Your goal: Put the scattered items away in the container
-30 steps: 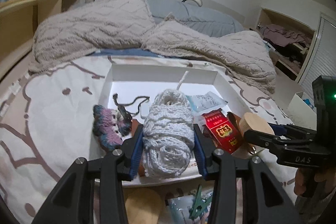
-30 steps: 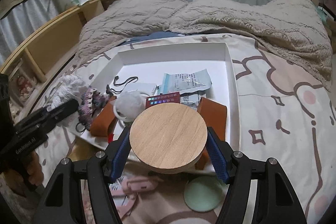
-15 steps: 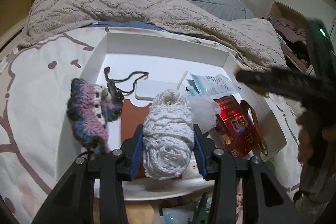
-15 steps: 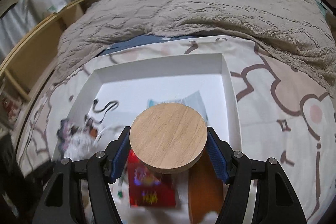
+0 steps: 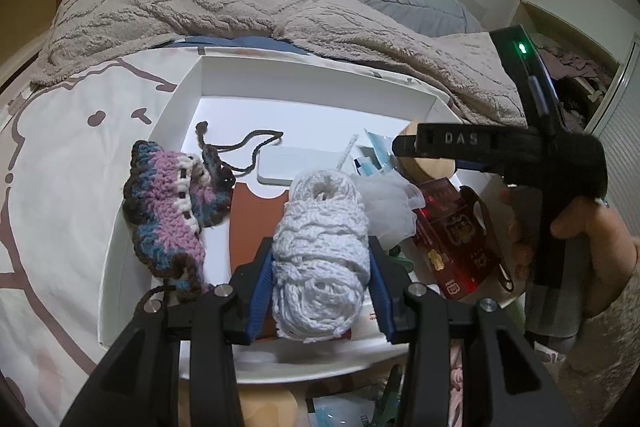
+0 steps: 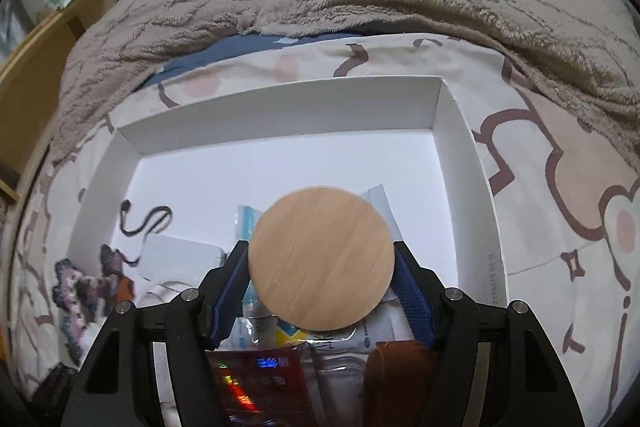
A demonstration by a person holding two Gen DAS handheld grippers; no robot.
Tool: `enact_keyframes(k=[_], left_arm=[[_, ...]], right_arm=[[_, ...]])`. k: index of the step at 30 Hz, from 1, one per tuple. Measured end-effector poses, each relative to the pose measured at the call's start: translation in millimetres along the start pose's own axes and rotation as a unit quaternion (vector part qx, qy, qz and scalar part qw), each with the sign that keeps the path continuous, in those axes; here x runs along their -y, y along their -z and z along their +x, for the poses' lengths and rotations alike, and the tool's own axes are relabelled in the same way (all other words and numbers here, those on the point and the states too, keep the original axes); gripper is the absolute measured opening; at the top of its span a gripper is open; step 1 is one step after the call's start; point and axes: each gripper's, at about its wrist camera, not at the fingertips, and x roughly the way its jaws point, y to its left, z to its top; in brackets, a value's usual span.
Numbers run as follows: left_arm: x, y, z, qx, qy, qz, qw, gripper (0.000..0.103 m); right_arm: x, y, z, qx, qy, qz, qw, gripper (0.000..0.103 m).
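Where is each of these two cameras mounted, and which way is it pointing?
Left wrist: sits on the left gripper, looking down along its fingers at the white yarn ball it grips over the white cardboard tray; the person's hand shows.
Right wrist: sits on the right gripper, whose jaws are opening around the round wooden disc; no hand shows.
Shared: tray, crocheted purple-blue piece, disc.

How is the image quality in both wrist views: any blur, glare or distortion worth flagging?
Left wrist view: sharp, with fisheye bending at the edges; the white box floor is bright, nearly washed out behind the yarn ball. Right wrist view: the wooden disc is fairly crisp, but the crochet piece at lower left is smeared by motion blur; the red packet shows glare spots.
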Motion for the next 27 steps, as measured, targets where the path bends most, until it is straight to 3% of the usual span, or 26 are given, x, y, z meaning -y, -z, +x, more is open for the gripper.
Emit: enact_keyframes(k=[3, 9, 15, 19, 27], left_arm=[[-2, -2, -1, 0.0, 0.001, -0.004, 1.0, 0.043], [-5, -18, -8, 0.008, 0.008, -0.011, 0.9999, 0.043], [-3, -56, -1, 0.013, 0.011, -0.021, 0.9996, 0.043], [4, -79, 16, -0.021, -0.001, -0.02, 0.9996, 0.043], [12, -102, 58, -0.051, -0.045, -0.012, 0.9976, 0.043]], right_arm=[[-3, 5, -5, 0.013, 0.004, -0.011, 1.0, 0.089], [0, 19, -44, 0.062, -0.028, -0.017, 0.998, 0.089], [1, 48, -69, 0.079, -0.045, -0.034, 0.995, 0.089], [-2, 63, -76, 0.076, -0.057, -0.043, 0.995, 0.089], [1, 89, -92, 0.092, -0.067, -0.052, 0.992, 0.089]])
